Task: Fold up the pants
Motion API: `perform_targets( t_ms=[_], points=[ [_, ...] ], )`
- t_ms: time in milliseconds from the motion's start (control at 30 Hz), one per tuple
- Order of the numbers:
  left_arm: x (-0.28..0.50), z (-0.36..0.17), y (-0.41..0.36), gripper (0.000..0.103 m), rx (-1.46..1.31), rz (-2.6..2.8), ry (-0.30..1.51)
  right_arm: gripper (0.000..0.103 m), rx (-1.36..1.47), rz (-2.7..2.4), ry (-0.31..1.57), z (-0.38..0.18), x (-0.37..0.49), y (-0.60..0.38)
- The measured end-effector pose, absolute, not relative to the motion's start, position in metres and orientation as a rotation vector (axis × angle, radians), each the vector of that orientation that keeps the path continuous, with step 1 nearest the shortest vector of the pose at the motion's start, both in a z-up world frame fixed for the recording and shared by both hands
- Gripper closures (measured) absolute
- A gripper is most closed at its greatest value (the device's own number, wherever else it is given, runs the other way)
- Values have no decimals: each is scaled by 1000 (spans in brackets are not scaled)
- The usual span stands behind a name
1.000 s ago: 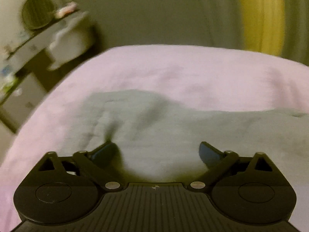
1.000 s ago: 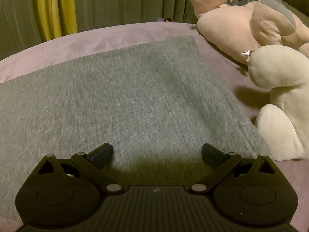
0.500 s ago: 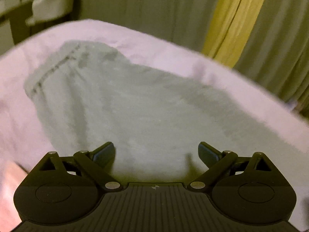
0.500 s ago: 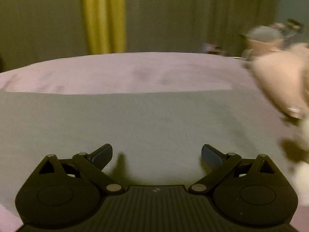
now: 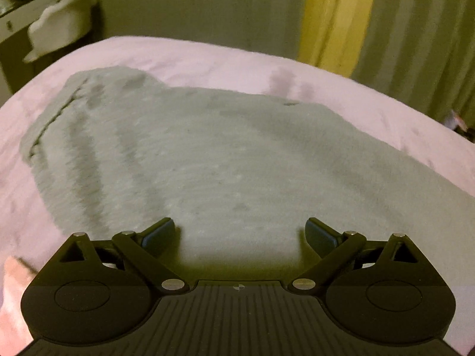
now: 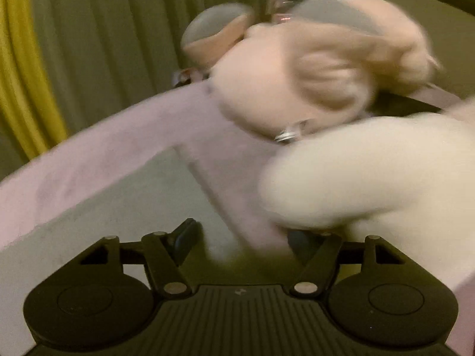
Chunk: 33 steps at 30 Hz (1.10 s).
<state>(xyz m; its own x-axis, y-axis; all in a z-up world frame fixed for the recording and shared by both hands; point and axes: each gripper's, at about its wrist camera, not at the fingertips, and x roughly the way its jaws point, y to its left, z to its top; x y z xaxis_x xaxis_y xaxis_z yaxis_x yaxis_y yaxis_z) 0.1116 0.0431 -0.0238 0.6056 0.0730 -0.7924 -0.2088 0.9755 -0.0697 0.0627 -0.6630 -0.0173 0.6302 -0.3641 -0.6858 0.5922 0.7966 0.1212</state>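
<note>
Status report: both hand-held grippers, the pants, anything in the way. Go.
Left hand-held gripper open, empty, over the grey pants. Right hand-held gripper open, empty, at the pants' edge. Plush toys crowd the right side.

Plush toys [image 6: 341, 95], yellow curtain [image 5: 335, 17]

Each hand-held gripper [image 5: 240, 231] is black, ribbed, with silver pivot screws and blue-padded fingers [image 5: 158, 231].

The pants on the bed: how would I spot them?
Find the pink bed cover. The pants are the flat grey-green cloth spread across it, under the open left gripper. Unlike the plush toys nearby, they lie flat.
</note>
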Motion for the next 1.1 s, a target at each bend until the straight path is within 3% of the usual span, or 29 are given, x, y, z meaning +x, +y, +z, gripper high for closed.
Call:
perform_targets(
  t_ms=[100, 200, 233, 267, 300, 333, 400, 467, 500, 533, 633, 767, 933, 1100],
  points=[
    [115, -30, 41, 4, -179, 127, 923, 24, 569, -295, 614, -13, 38, -666],
    [121, -38, 40, 4, -175, 174, 947, 23, 555, -153, 740, -34, 41, -649],
    [122, -39, 40, 4, -167, 205, 949, 27, 497, -189, 776, -41, 43, -645],
    [123, -40, 42, 4, -160, 235, 949, 49, 426, -269, 792, -44, 42, -642],
    [123, -41, 43, 4, -161, 252, 947, 60, 404, -335, 768, -42, 36, -644],
    [123, -41, 46, 4, -173, 259, 944, 60, 444, -398, 734, -38, 29, -649],
    [122, -41, 48, 4, -187, 256, 938, 48, 543, -558, 629, -26, 1, -655],
    [121, -41, 47, 3, -183, 249, 935, 43, 612, -587, 551, -21, -27, -659],
    [121, -42, 46, 3, -178, 247, 937, 27, 674, -541, 535, -21, -39, -663],
    [120, -41, 45, 3, -169, 245, 940, 21, 709, -543, 555, -24, -44, -662],
    [120, -41, 44, 3, -164, 238, 944, 19, 674, -693, 623, -29, -56, -667],
    [119, -41, 52, 3, -227, 229, 933, 19, 896, -600, 597, -53, -78, -680],
    [120, -42, 54, 3, -246, 229, 932, 20, 924, -529, 518, -69, -78, -680],
    [122, -44, 50, 3, -211, 234, 944, 30, 928, -439, 519, -74, -65, -680]
  ],
)
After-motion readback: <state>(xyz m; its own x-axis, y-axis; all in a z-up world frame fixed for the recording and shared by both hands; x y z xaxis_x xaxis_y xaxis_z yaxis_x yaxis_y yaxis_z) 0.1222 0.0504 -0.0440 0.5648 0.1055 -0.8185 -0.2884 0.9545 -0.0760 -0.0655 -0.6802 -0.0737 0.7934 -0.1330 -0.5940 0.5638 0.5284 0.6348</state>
